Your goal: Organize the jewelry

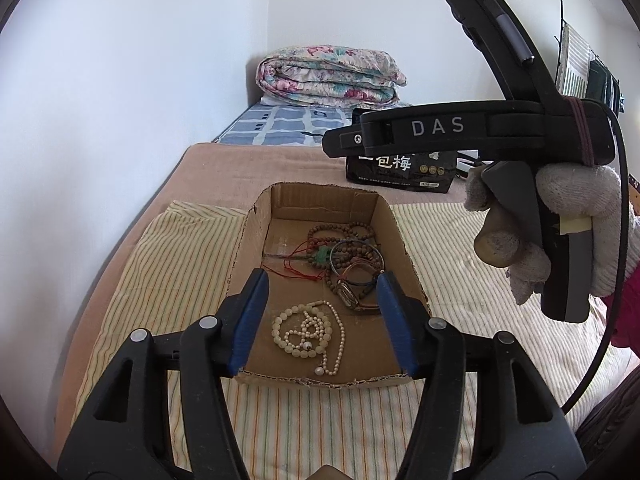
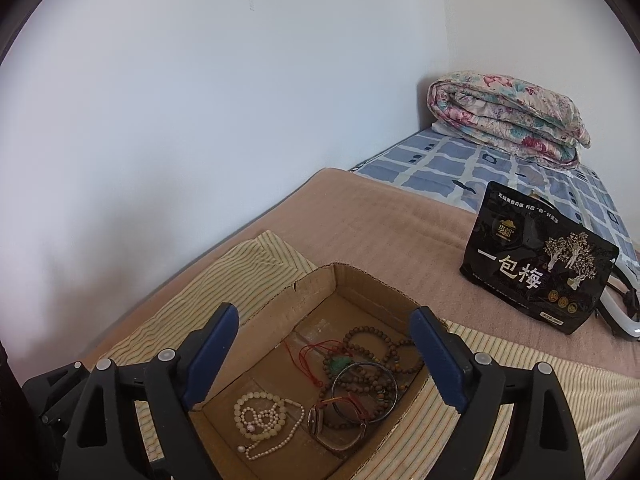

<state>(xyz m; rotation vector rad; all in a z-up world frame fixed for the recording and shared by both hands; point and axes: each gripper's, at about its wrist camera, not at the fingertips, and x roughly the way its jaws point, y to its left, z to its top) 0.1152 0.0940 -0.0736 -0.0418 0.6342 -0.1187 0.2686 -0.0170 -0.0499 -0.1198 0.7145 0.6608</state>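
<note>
With both the left gripper (image 1: 322, 312) and right gripper (image 2: 324, 354) spread wide and empty above the shallow brown cardboard box (image 1: 256, 216) on the bed, the white pearl strands (image 1: 310, 334) near its front edge risk snagging the tangled brown wooden bead strings (image 1: 352, 252) toward its back right corner when lifted.

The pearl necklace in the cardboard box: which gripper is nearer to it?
Left. The left gripper hovers open just above the pearl necklace; the right gripper is higher, beyond the box's far end.
</note>
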